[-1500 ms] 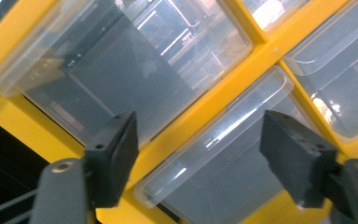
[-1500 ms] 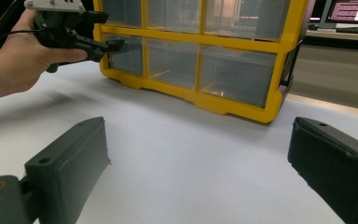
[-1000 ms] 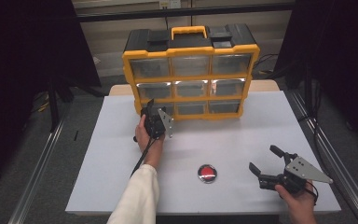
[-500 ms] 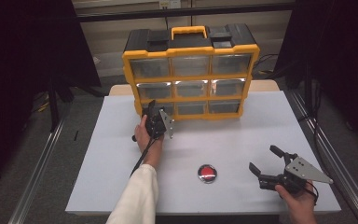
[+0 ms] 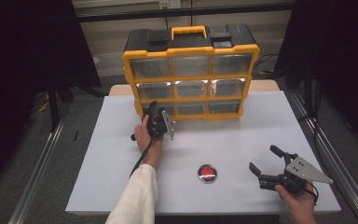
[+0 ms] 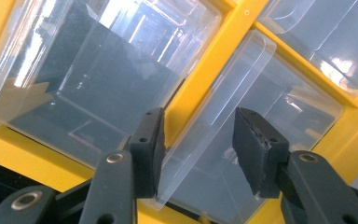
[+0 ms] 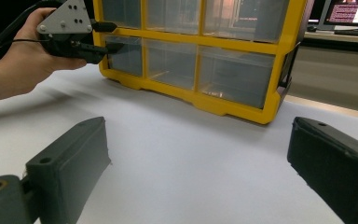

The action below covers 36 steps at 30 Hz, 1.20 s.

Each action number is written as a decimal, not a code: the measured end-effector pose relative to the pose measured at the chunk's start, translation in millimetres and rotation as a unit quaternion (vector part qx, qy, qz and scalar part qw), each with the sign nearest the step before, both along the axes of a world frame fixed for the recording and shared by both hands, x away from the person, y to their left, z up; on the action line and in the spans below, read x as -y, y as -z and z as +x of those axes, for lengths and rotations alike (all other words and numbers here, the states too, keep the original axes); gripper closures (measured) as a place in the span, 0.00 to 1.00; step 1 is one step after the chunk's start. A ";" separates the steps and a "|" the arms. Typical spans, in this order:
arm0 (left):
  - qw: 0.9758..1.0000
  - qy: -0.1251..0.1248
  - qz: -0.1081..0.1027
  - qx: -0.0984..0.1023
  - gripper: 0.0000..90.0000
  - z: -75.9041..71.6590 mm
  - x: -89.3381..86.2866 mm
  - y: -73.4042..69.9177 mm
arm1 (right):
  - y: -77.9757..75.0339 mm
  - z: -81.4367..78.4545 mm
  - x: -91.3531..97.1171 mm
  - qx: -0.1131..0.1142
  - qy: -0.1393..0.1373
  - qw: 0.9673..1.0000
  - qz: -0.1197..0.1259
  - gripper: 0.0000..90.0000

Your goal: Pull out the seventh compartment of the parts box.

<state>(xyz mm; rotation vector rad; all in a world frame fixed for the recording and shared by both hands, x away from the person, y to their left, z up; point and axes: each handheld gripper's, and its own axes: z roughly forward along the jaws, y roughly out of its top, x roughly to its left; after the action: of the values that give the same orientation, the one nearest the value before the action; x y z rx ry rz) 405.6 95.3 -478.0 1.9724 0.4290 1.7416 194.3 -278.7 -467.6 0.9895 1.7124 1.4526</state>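
Observation:
A yellow drawer cabinet (image 5: 192, 78) with clear plastic drawers stands at the back of the white table (image 5: 242, 135). My left gripper (image 5: 153, 109) is held up against its bottom-left drawer (image 7: 126, 56). In the left gripper view the drawer's clear pull tab (image 6: 214, 121) lies between the jaws of that gripper (image 6: 198, 123). The jaws have just been closing. One pad (image 6: 156, 140) touches the tab, the other pad (image 6: 249, 140) stands a little off it. My right gripper (image 5: 264, 158) rests open near the front right, nothing between its jaws.
A small round red disc with a metal rim (image 5: 207, 173) lies on the table between the two hands. A metal rail (image 5: 335, 163) runs along the table's right side. Dark curtains hang on both sides.

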 end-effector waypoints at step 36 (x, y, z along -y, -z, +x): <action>1.000 -0.012 0.008 -0.008 0.76 -12.6 -3.5 1.3 | 0.1 -0.4 1.2 0.000 0.002 1.000 0.001 0.05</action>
<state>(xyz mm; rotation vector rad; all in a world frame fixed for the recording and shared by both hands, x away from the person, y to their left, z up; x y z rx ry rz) 392.9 98.8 -479.3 2.0005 0.4473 1.7495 193.9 -280.0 -467.8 0.9934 1.7081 1.4531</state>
